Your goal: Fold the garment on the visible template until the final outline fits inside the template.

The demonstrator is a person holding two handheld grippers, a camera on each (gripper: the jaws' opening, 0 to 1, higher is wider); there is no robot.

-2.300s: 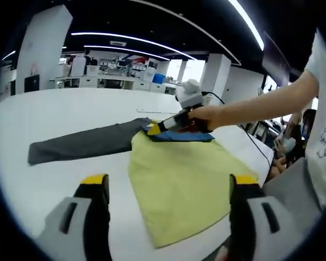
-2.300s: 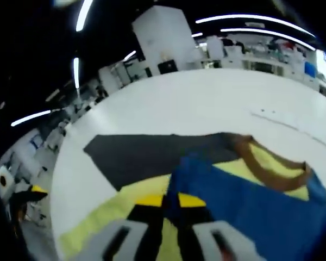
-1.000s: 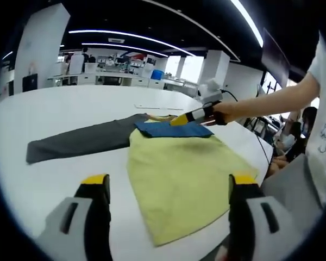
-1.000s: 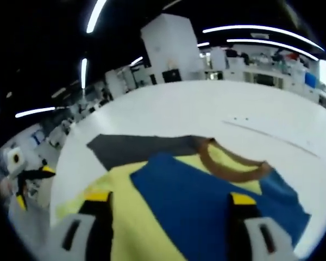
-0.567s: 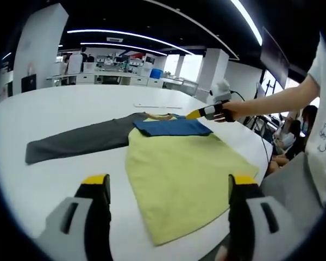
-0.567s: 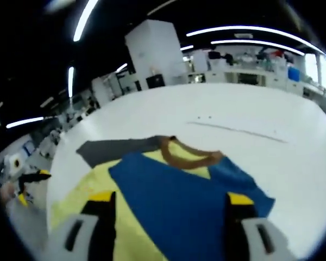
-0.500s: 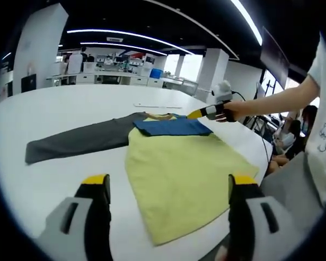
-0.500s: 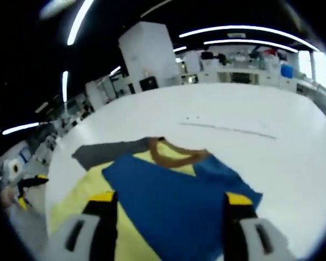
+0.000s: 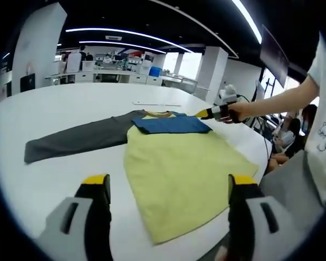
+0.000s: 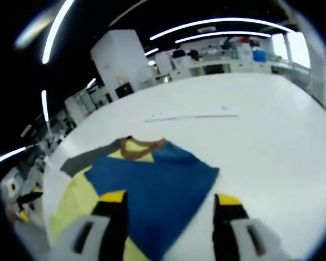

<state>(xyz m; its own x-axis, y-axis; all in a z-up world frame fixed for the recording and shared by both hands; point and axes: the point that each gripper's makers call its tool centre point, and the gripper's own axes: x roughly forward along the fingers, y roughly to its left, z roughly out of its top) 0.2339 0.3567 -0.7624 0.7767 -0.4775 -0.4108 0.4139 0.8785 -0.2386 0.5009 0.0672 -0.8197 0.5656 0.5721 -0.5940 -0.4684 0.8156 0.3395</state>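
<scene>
The yellow shirt is lying flat on the white tabletop, its grey sleeve stretching leftward nearer the left tool, both tools, the right tool included, gaping open and holding nothing.

garment flat on table

I see a white pillar and desks across the room, ceiling light strips, and seated people past the table's edge.
</scene>
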